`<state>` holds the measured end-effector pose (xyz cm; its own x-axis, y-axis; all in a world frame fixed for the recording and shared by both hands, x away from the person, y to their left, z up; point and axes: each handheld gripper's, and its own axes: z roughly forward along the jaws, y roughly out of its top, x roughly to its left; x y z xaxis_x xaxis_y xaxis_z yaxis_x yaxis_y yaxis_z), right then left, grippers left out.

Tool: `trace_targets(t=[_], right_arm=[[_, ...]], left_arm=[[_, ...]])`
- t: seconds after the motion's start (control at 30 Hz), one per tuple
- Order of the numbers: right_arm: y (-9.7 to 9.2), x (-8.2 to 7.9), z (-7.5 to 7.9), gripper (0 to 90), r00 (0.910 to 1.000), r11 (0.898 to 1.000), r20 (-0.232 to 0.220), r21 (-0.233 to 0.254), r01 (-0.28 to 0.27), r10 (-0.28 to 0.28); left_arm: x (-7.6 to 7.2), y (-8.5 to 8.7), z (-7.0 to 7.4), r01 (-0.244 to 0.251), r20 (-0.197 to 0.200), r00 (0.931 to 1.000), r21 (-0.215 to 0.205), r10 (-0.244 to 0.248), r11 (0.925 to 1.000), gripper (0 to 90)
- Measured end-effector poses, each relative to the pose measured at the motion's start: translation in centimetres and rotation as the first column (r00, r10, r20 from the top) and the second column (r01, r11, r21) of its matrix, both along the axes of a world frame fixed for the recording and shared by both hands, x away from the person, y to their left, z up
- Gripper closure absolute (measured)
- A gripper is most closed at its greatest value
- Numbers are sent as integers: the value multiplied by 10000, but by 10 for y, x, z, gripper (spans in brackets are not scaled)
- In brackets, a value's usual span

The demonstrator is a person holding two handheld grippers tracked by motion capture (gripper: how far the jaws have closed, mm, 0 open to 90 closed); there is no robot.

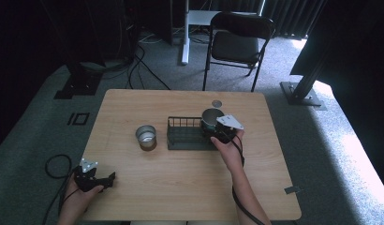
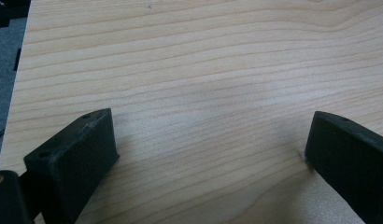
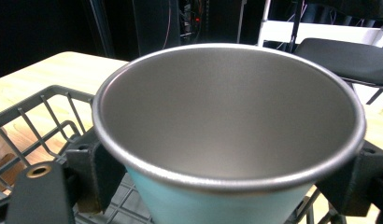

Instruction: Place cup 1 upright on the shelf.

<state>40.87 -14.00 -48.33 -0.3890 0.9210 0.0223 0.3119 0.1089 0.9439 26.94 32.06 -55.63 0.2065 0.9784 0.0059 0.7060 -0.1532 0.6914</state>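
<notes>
A light-blue metal cup (image 3: 227, 140) with a steel inside stands upright between the jaws of my right gripper (image 3: 227, 179), which is shut on it. In the high view this cup (image 1: 211, 118) is over the right end of a dark wire basket (image 1: 185, 133), with my right gripper (image 1: 221, 133) just behind it. A second steel cup (image 1: 146, 137) stands on the table left of the basket. My left gripper (image 1: 108, 180) rests near the table's front left corner, open; its jaws (image 2: 203, 158) stand wide apart over bare wood.
A small round metal lid (image 1: 217, 103) lies behind the basket. The wooden table (image 1: 180, 187) has free room in front. Beyond it stand a black folding chair (image 1: 237, 44) and a dark stand base (image 1: 300, 93); cables lie on the carpet.
</notes>
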Motion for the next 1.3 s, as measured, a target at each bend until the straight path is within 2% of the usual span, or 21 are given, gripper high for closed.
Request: trace_targets(t=[0.23,0.47,0.53,0.63,1.07,1.3], right_arm=[[0,-3,-2,142,9999,10000,104,-22,75,-75],[-2,-3,0,128,9999,9998,-79,189,-68,70],[-3,-4,1,122,9998,9998,-85,-97,-198,197],[-5,-6,3,110,9995,9993,-189,268,-252,257],[-9,-15,6,110,9986,9984,-248,-307,-483,475],[-16,-21,9,110,9988,9982,-64,-347,-495,493]], left_arm=[[0,0,0,1,-1,10000,2,-1,10000,28],[0,0,0,2,-3,10000,3,-2,10000,28],[0,0,0,-1,-2,10000,2,1,10000,28],[0,0,0,1,-2,10000,2,-1,10000,28],[0,0,0,2,-2,10000,2,-2,10000,28],[0,0,0,2,-3,10000,3,-2,10000,28]])
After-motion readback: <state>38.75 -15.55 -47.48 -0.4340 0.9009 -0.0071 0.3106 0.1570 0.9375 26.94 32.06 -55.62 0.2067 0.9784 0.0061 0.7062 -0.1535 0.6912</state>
